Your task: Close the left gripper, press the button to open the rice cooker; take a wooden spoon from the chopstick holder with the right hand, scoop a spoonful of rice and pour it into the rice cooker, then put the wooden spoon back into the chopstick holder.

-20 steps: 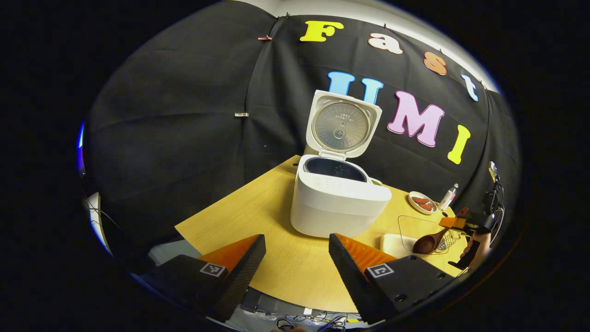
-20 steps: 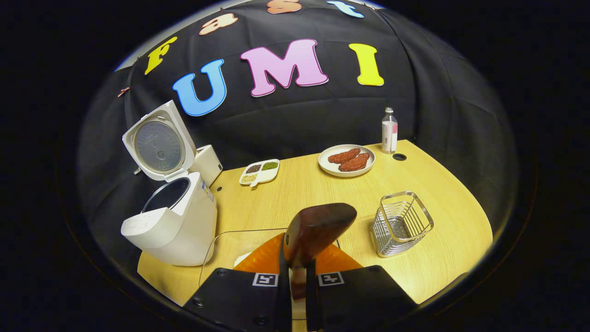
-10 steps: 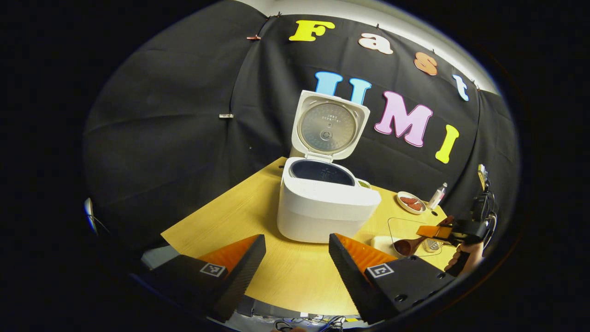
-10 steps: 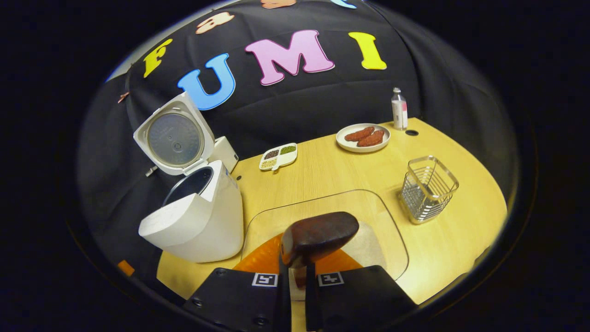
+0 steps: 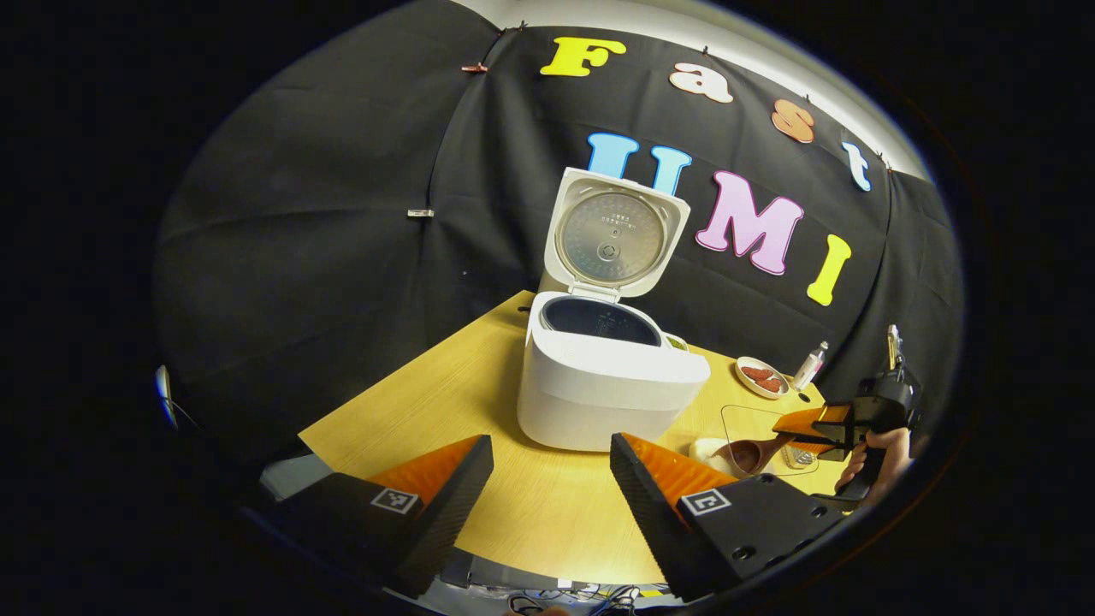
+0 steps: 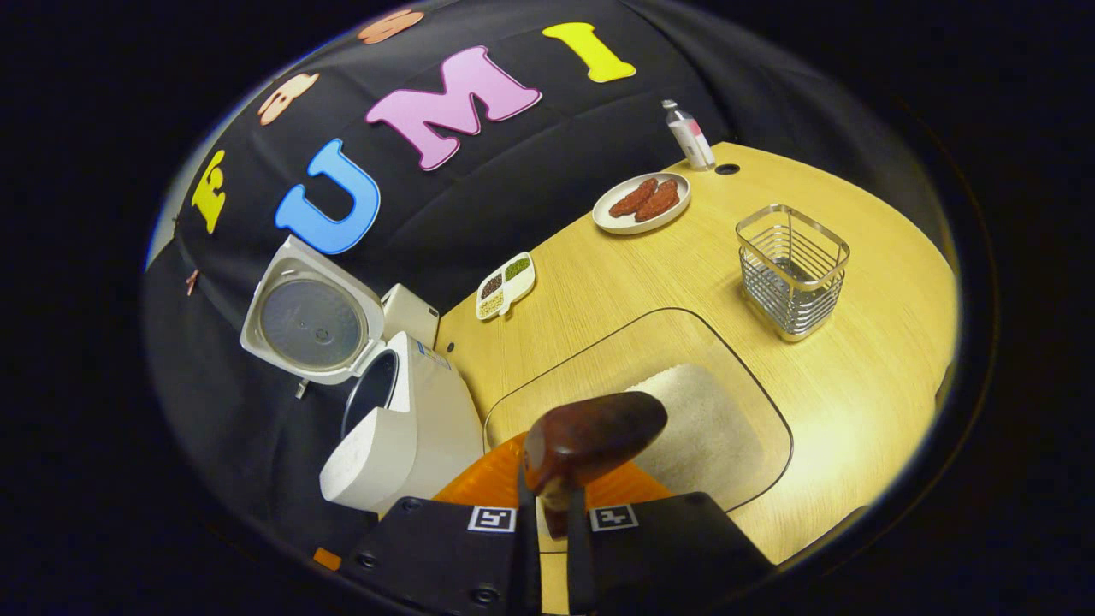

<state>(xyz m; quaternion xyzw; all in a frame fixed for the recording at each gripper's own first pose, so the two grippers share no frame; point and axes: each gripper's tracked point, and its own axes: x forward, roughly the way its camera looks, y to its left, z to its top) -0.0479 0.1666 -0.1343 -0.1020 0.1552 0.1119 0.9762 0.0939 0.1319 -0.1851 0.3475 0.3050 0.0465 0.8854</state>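
Fingers of the right gripper (image 6: 552, 522) are clamped on the handle of the wooden spoon (image 6: 590, 436), its bowl held over the rice (image 6: 701, 428) inside a clear glass dish (image 6: 761, 479); the left gripper (image 5: 547, 479) hangs above the bench (image 5: 479, 393) with its fingers spread wide and holding nothing; the rice cooker (image 5: 607, 376) stands with its lid (image 5: 614, 235) upright and its pot exposed; the wire chopstick holder (image 6: 791, 269) sits on the bench beyond the dish, near a plate (image 6: 642, 204) of reddish food and a small bottle (image 6: 689, 135).
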